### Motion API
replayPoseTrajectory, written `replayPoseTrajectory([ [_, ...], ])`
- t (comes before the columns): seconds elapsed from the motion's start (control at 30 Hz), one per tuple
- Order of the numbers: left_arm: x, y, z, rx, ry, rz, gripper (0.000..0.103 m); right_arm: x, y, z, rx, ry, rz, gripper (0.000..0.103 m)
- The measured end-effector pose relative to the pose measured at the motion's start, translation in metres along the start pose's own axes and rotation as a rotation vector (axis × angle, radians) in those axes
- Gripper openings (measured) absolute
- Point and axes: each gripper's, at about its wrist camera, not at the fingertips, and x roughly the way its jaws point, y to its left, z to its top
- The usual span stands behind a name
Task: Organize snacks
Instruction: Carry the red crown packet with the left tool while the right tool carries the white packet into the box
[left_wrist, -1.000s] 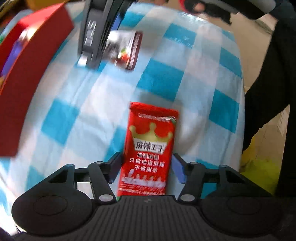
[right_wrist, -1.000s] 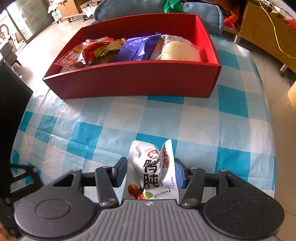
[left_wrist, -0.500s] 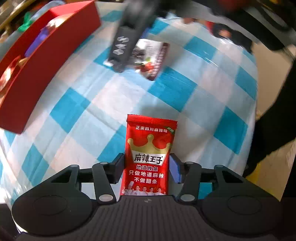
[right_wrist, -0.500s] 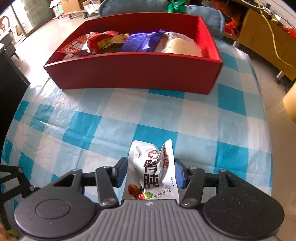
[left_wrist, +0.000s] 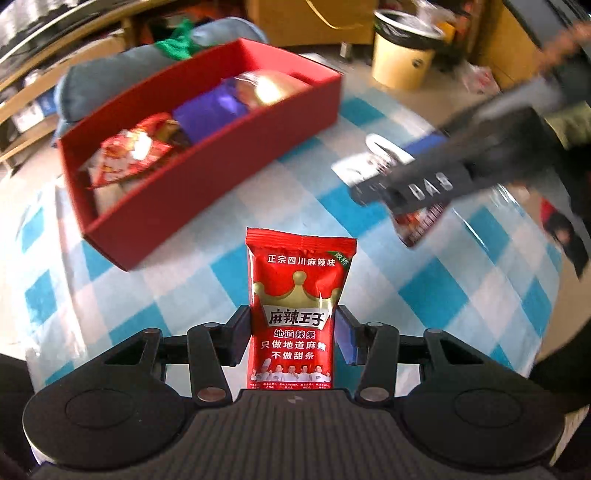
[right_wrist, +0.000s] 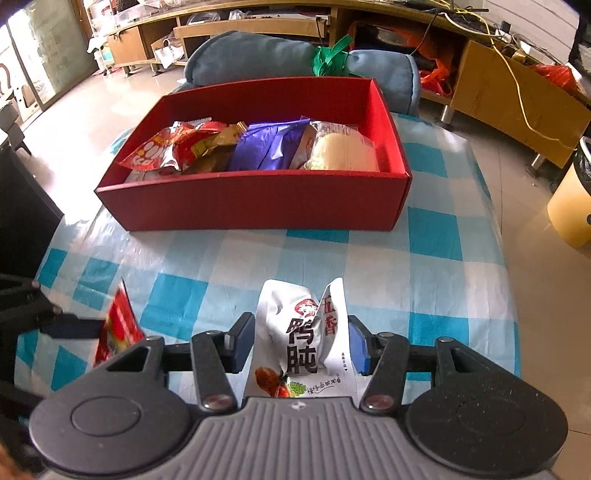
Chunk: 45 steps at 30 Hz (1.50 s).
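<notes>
A: Left wrist view, item one: left tongs (left_wrist: 293, 334), jaws just closing, now gripping the red spicy-strip packet (left_wrist: 297, 310), lifted clear of the checked counter (left_wrist: 424, 280).

B: Right wrist view, item two: right tongs (right_wrist: 301, 341) clamped on the white duck-gizzard packet (right_wrist: 304, 339), also off the cloth.

A: Stored so far?

B: Red box (right_wrist: 255, 203), upper centre of frame: a red-and-gold bag, a purple bag, a pale bun pack.

A: Outstanding?

B: By my reckoning, both held packets still need boxing; no other loose snacks visible.
</notes>
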Motion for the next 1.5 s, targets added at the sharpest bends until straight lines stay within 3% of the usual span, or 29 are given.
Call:
replayPoseTrajectory([
  [0.33, -0.007, 0.019, 0.012, -0.077, -0.034, 0.030, 0.055, 0.002, -0.001, 0.010, -0.001, -0.011, -0.005, 0.050],
  [1.1, -0.029, 0.034, 0.049, -0.155, -0.154, 0.017, 0.055, -0.010, -0.008, 0.033, 0.031, -0.084, 0.012, 0.050],
  [1.5, -0.032, 0.050, 0.088, -0.177, -0.224, 0.038, 0.055, -0.012, -0.013, 0.070, 0.068, -0.153, 0.027, 0.051],
])
